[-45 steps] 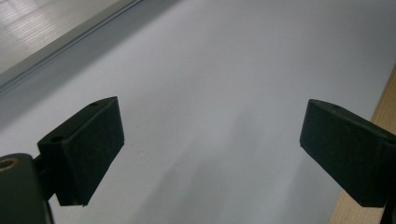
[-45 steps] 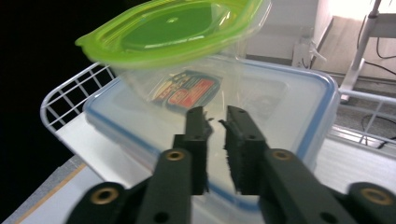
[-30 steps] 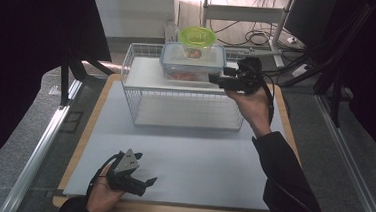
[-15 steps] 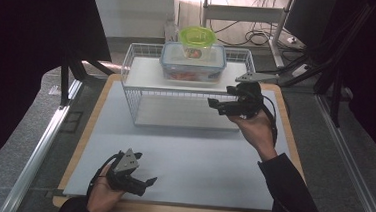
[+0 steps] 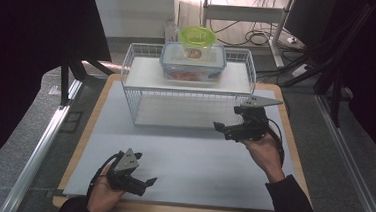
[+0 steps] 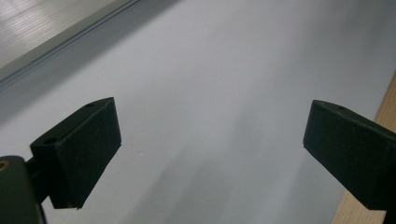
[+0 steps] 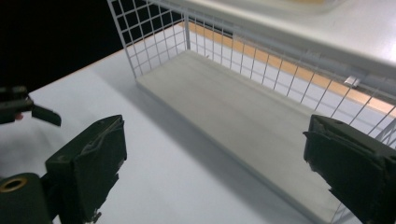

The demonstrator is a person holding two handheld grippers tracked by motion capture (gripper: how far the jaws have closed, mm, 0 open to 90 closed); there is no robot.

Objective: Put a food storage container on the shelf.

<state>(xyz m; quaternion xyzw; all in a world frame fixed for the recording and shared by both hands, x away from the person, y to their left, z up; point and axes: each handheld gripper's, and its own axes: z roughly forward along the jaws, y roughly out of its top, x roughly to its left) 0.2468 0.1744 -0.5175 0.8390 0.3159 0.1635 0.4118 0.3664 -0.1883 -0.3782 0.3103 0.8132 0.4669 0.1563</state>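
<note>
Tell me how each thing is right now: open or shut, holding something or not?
Left tongs: open, holding nothing, low over the white mat.
Right tongs: open, holding nothing; jaws have just been opening.
Clear box: lid on, standing on the wire rack's top shelf.
Green bowl: sitting on the box lid.

Black tongs (image 5: 224, 130), grey three-cornered plates, black cables, dark sleeves.
</note>
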